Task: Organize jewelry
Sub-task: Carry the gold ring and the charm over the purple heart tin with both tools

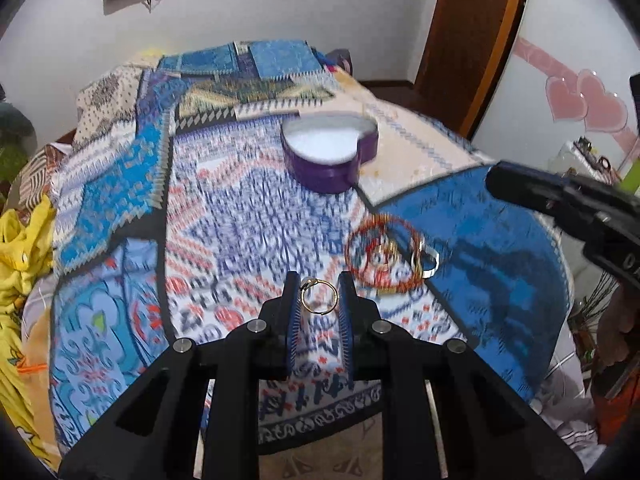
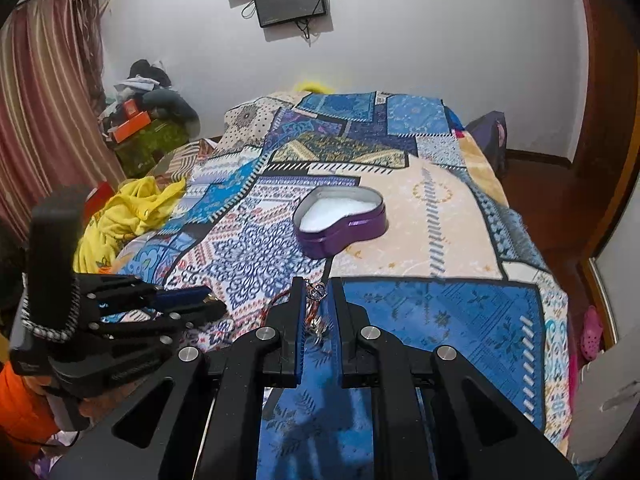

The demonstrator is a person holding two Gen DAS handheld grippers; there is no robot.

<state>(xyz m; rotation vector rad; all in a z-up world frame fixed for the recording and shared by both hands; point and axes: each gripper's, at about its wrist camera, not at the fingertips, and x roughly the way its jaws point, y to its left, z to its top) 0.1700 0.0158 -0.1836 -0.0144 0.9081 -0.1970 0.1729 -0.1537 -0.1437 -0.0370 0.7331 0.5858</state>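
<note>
A purple heart-shaped box (image 1: 330,151) with a white lining stands open on the patterned bedspread; it also shows in the right wrist view (image 2: 342,222). My left gripper (image 1: 319,292) is shut on a gold ring (image 1: 319,295), held above the cloth. A red bangle (image 1: 382,258) and a silver ring (image 1: 426,259) lie just right of it. My right gripper (image 2: 317,294) hangs over this pile with a heart pendant and chain (image 2: 318,300) between its jaws; whether it grips them I cannot tell. The right gripper also shows in the left view (image 1: 560,200), the left gripper in the right view (image 2: 152,312).
The bedspread (image 2: 440,220) covers a bed that drops off at right to a wooden floor. Yellow cloth (image 2: 132,210) lies at the bed's left edge. A cluttered pile stands by the curtain at back left. A wardrobe with pink hearts (image 1: 580,100) is at right.
</note>
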